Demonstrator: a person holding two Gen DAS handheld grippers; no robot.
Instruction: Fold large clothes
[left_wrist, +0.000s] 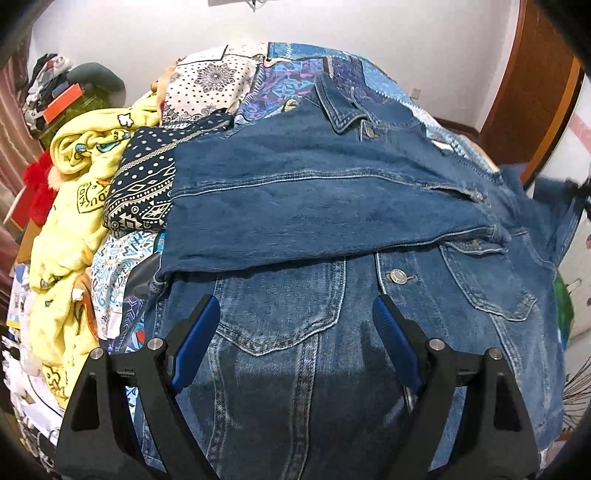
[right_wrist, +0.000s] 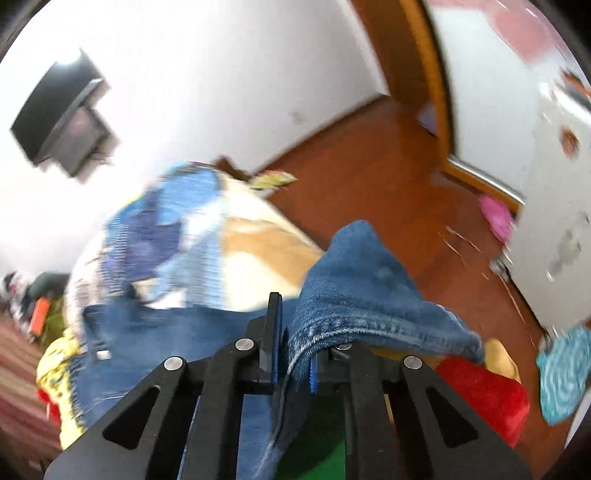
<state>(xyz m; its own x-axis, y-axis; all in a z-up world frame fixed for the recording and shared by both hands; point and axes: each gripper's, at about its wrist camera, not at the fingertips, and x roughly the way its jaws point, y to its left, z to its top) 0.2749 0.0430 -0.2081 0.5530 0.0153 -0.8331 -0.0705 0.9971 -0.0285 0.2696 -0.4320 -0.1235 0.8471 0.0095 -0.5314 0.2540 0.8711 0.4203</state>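
Right between my right claw (right_wrist: 291, 350) jaws I've got the denim jacket (left_wrist: 332, 332) sleeve cuff (right_wrist: 362, 295) clamped, jacket body lying off left, left claw (left_wrist: 295, 332) wide open above it.

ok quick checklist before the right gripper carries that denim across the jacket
1. Right gripper clamped on denim fold: ok.
2. Grip depth: cloth bunched between the pads: ok.
3. Left gripper open, holding nothing, above the denim jacket: ok.
4. One sleeve already folded across the chest: ok.
5. Jacket flat on the patterned bedspread: cannot tell, far edge hidden.
6. Yellow blanket off the jacket: ok.
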